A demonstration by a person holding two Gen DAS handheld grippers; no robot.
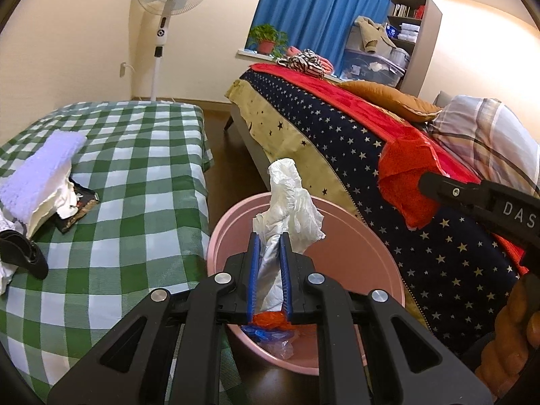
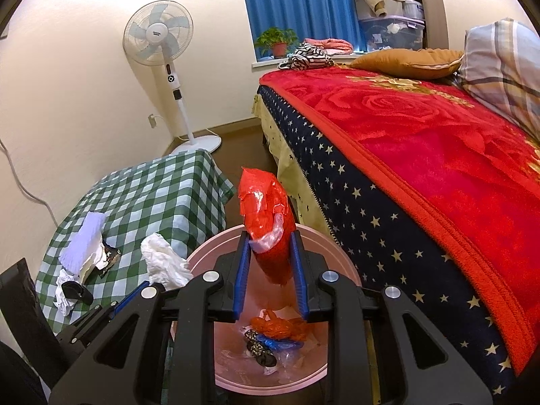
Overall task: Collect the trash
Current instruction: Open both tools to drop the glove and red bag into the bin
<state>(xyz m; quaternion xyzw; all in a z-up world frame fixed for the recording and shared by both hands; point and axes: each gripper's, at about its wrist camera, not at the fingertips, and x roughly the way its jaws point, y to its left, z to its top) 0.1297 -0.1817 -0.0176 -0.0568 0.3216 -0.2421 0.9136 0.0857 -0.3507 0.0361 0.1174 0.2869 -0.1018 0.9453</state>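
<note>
pink bin [image 2: 337, 256] sits between checked table [image 1: 141, 175] and bed [image 2: 422, 155]; left gripper [image 1: 270, 246] pinches white tissue [image 1: 290, 199], right gripper [image 2: 270, 253] clamps red plastic bag [image 2: 266, 212].

Crinkled white paper [image 1: 290, 202], glossy red plastic wrapper [image 2: 266, 216], seemingly smooth plastic bin [image 1: 354, 253].

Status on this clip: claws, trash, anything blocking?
Left claw shut on tissue. Right claw shut on red bag. Both over pink bin. Nothing blocking.

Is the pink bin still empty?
No: the pink bin already holds an orange bag and blue plastic.
</note>
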